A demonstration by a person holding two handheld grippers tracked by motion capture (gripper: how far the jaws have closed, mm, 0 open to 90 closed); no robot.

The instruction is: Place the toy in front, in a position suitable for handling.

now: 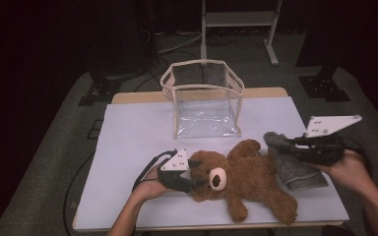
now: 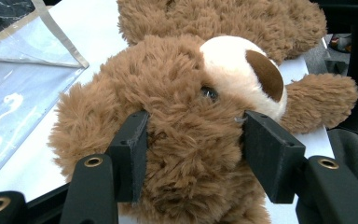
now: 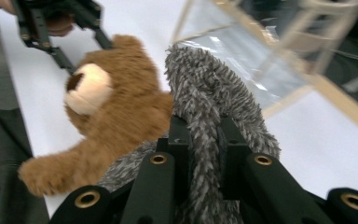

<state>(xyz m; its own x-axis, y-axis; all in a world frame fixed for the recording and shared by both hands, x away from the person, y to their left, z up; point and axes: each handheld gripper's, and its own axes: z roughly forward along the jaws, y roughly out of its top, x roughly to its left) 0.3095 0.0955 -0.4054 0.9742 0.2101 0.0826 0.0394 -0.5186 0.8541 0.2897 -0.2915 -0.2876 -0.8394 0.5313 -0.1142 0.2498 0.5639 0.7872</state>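
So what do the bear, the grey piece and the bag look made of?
Teddy bear: brown plush, long shaggy pile, cream muzzle. Grey cloth: fuzzy, fleece-like fabric with a spiky nap, probably. Bag: clear glossy plastic, likely vinyl, with beige fabric-looking edging.

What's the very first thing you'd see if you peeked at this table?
A fluffy brown teddy bear lying on its back at the front of the white table. The left gripper squeezes its head between black jaws, while the right gripper pinches a fuzzy grey cloth beside the bear's arm. Behind them stands a see-through bag, open at the top.
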